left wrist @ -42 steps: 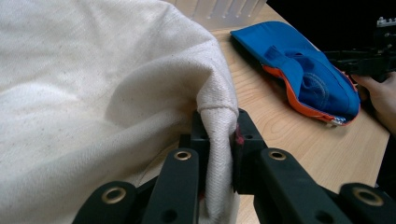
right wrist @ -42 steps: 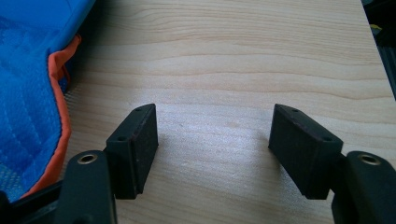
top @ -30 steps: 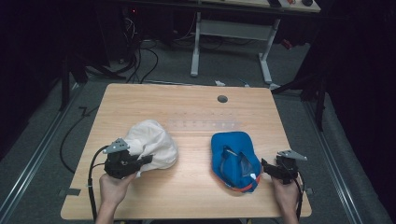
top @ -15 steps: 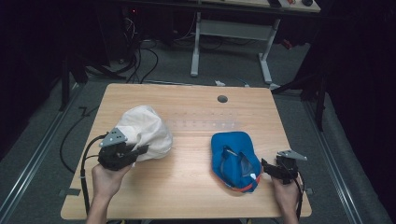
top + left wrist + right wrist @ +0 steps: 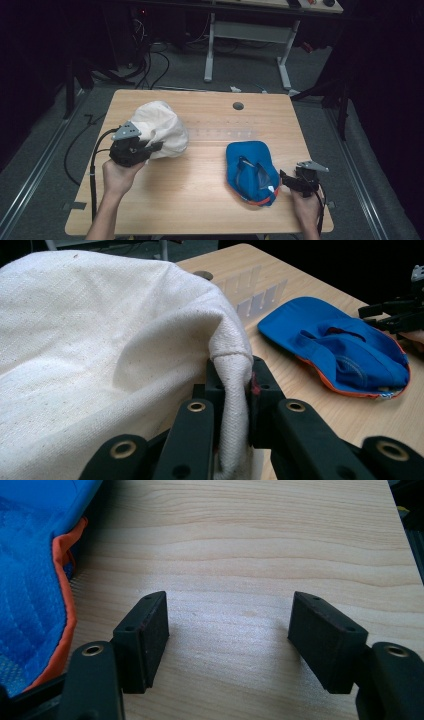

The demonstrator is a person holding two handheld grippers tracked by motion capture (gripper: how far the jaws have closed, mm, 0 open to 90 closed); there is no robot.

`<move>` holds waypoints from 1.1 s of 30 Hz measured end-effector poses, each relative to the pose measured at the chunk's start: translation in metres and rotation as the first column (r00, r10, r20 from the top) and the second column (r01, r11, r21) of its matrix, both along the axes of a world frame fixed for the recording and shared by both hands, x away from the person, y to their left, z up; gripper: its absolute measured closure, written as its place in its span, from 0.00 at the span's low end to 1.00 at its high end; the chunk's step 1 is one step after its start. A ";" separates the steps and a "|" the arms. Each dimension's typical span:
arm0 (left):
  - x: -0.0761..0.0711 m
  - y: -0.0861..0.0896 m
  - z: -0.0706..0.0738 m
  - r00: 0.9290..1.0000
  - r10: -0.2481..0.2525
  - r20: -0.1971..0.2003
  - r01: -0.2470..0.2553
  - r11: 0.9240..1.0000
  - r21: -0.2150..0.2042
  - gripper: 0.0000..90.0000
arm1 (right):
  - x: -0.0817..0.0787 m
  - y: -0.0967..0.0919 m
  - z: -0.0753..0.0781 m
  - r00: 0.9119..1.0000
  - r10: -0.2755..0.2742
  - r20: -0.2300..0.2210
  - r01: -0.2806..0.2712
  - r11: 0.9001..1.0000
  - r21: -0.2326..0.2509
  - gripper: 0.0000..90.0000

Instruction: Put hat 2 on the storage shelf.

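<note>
Cloth hat (image 5: 159, 128), cream and soft, sits at the table's (image 5: 200, 200) left; the left gripper (image 5: 231, 390) pinches a fold of its edge. It looks light and limp, so I'd hold it by the hem. Blue cap (image 5: 250, 170) lies right, just beside the right gripper (image 5: 230, 635), whose jaws are spread over bare wood

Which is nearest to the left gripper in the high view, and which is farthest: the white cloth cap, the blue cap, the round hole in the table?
1. White cloth cap: clamped in the left gripper.
2. Round hole: at the far edge, right of it.
3. Blue cap: at the near right.
The last two are close.
</note>
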State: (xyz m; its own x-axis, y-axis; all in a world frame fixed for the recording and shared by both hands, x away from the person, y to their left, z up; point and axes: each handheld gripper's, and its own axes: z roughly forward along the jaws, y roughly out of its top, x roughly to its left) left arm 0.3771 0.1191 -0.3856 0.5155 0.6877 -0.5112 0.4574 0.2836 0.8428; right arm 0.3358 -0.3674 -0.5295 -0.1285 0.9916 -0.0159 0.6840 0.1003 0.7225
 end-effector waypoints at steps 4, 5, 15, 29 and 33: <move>0.009 -0.006 0.005 1.000 -0.008 0.010 0.008 1.000 0.021 0.92 | 0.000 0.000 0.000 1.000 0.001 0.000 -0.001 1.000 0.000 0.36; 0.011 -0.007 0.006 1.000 -0.015 0.014 0.015 0.999 0.033 0.92 | 0.000 0.000 0.000 1.000 0.001 0.000 -0.001 1.000 0.000 0.36; 0.035 -0.016 0.015 0.999 -0.028 0.027 0.026 0.998 0.050 0.92 | 0.000 0.000 0.000 1.000 0.001 0.000 -0.001 1.000 0.002 0.36; 0.064 -0.030 0.016 0.999 -0.004 0.046 -0.003 0.988 0.155 0.92 | 0.000 0.000 0.000 1.000 0.001 0.000 -0.001 1.000 0.002 0.36; 0.070 -0.033 0.013 0.999 -0.002 0.046 -0.006 0.985 0.175 0.92 | 0.000 0.000 0.000 1.000 0.002 0.000 -0.002 1.000 0.001 0.36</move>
